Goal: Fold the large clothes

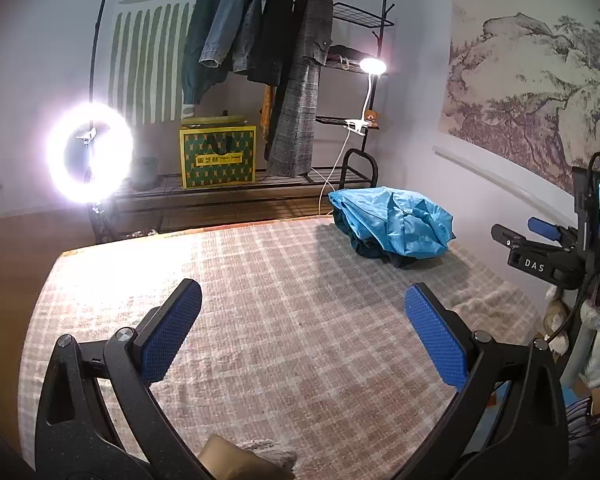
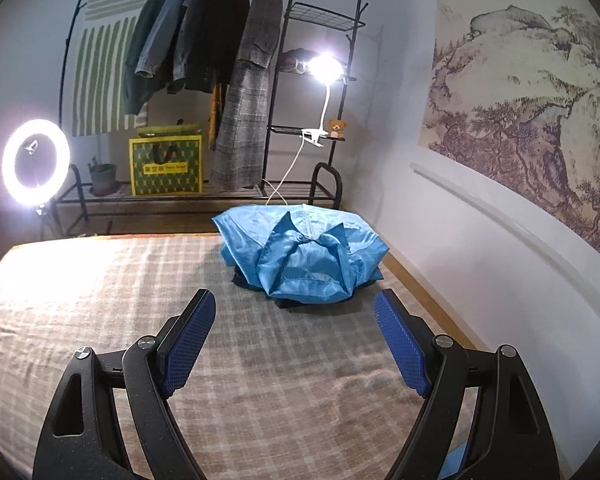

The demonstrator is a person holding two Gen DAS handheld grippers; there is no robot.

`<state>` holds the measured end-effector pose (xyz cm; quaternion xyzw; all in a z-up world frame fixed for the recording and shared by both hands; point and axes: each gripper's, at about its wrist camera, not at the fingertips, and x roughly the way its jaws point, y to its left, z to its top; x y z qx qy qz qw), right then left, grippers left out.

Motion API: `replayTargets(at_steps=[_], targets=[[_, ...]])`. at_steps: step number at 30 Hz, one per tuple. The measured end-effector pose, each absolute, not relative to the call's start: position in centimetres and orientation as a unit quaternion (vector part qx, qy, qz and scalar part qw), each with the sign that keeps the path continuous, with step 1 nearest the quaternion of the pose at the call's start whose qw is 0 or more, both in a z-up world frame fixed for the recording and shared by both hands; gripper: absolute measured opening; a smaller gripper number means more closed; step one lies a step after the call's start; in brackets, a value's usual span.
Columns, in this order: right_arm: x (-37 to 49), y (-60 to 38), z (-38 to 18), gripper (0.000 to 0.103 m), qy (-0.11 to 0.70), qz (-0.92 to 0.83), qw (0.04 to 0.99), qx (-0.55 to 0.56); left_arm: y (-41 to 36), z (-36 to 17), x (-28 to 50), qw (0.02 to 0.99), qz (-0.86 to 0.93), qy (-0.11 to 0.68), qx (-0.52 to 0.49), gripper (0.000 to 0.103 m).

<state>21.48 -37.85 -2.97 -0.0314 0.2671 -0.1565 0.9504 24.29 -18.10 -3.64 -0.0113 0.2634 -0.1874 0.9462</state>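
Only in the left wrist view is the right gripper (image 1: 540, 236) seen, beside the wall; its opening cannot be told there. In its own view its jaws, like those of the left gripper (image 1: 302, 320), are spread wide and empty over the checked woven bed cover (image 1: 300, 288). The crumpled light-blue nylon jacket (image 2: 300, 256) is heaped at the bed's far right corner.

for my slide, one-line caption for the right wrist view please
Open right gripper faces a crumpled blue jacket on the plaid bed cover.

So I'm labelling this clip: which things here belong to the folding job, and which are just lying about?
Job:
blue jacket, crumpled on darker clothing
plaid bed cover
left hand-held gripper, open
right hand-held gripper, open

Lying about:
hanging coats
ring light
clip lamp
yellow-green bag
teddy bear
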Motion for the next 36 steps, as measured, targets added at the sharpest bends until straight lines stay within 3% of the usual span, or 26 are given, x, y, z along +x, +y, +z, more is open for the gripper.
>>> replayTargets(at_steps=[36], targets=[[21.81,-37.16,-3.38,0.082,0.273,-0.153,0.949,-0.028,-17.9,-3.16,23.41,0.948,-0.185,0.259,-0.012,0.103]])
